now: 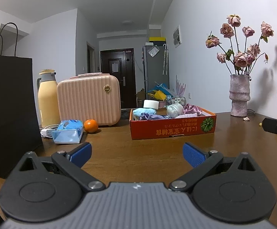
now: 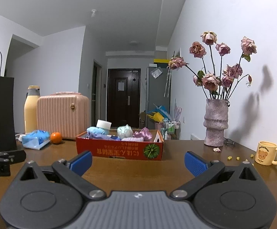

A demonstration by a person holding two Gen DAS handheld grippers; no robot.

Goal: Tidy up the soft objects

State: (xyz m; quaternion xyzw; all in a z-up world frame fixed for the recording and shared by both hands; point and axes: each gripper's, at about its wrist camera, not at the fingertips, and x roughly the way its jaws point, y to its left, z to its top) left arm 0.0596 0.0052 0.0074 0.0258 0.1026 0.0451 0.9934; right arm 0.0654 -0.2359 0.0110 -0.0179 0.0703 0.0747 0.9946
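Observation:
A shallow red cardboard box (image 1: 172, 129) (image 2: 119, 149) rests on the brown table, holding several soft items: a light blue fluffy piece (image 1: 144, 111) (image 2: 97, 130), a pale green-white bundle (image 1: 174, 109) (image 2: 124, 131), a shiny pink-purple cloth (image 1: 193, 109) (image 2: 143, 134) and a lavender cloth (image 1: 151, 116). My left gripper (image 1: 137, 155) hovers open before the box, nothing between its blue pads. My right gripper (image 2: 138, 162) is also open and empty, a short way from the box's front wall. Part of the right gripper shows at the left wrist view's right edge.
A blue tissue pack (image 1: 67, 131) (image 2: 35, 139), an orange (image 1: 90, 126) (image 2: 56, 137), a pink hard case (image 1: 88, 102) (image 2: 63, 114), a yellow thermos (image 1: 47, 99) and a black paper bag (image 1: 8, 110) stand left. A vase of dried roses (image 2: 215, 122) (image 1: 239, 95) and a yellow mug (image 2: 268, 152) stand right.

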